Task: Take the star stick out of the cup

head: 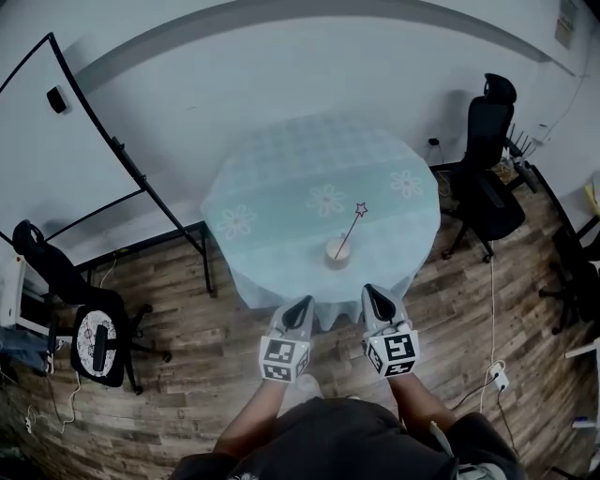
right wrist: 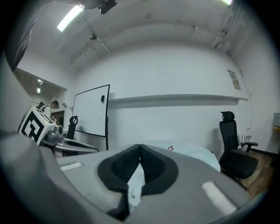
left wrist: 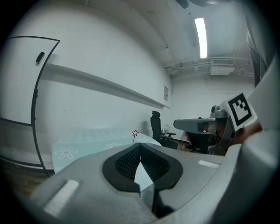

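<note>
**Spotter:** Where was the star stick [head: 348, 231] sitting?

**Me:** In the cup [head: 337, 251], near the front edge of the round worktop [head: 281, 187]. It was straight ahead of me, about midway between my two hands, and well apart from both.

**Spotter:** And its long axis?

**Me:** Tilted. The foot was in the cup and the star leaned up and away toward my right. I judged my right gripper [head: 377, 298] the nearer one to the star end, with my left gripper [head: 300, 305] no closer to the cup.

**Spotter:** What were the fingers doing?

**Me:** Both pairs were clenched tip to tip with nothing between them. Over the left tips I could see the star [left wrist: 134, 133], and over the right ones too [right wrist: 170, 148].

**Spotter:** Any writing you could read?

**Me:** None. The cubes carried only square markers, and the wall notice [head: 565, 21] was too small to read.
</note>
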Demonstrator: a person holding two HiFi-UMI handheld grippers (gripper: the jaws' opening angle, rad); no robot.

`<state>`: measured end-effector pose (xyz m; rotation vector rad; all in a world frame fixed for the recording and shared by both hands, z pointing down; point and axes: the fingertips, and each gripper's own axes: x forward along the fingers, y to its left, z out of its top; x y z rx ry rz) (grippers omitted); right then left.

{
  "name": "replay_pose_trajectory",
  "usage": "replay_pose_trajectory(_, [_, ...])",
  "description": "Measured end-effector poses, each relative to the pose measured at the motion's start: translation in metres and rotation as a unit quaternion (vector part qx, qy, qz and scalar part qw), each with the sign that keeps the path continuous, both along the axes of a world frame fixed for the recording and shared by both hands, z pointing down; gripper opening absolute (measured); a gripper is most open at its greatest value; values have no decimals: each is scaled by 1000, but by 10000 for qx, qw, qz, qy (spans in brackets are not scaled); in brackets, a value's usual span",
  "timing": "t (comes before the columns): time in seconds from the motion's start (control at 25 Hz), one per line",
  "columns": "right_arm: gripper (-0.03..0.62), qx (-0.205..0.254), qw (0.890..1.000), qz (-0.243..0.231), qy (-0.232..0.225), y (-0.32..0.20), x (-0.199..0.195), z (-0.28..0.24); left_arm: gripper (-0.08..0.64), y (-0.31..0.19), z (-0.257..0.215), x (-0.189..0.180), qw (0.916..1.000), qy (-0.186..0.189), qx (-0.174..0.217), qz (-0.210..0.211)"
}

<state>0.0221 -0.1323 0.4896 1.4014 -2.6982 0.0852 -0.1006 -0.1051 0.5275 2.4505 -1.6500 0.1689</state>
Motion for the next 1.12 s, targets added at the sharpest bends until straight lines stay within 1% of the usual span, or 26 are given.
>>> replay_pose_trajectory(0.08, [3, -7, 9999, 157, -60, -4, -2, -4, 5, -1, 0, -2, 9999, -53, 45, 154])
replay_pose_trajectory(0.16, [3, 36, 9996, 281, -75, -7, -4, -7, 5, -5, -2, -8, 9997, -26, 83, 231])
replay_pose_trajectory(0.28, [4, 75, 9991, 425, -42, -11, -8, -11, 5, -12, -5, -18, 9994, 31, 140, 301])
replay_pose_trajectory(0.44, [3, 19, 9979, 641, -47, -17, -5, -12, 6, -19, -10, -26, 9990, 80, 193, 385])
replay_pose_trajectory(0.68, [4, -137, 9966, 803, 108, -36, -5, 3, 6, -35, -2, -33, 9990, 97, 114, 411])
replay_pose_trajectory(1.12, [5, -437, 9968, 668, -10, -84, -17, 30, 5, -80, 16, -38, 9991, -56, -112, 402])
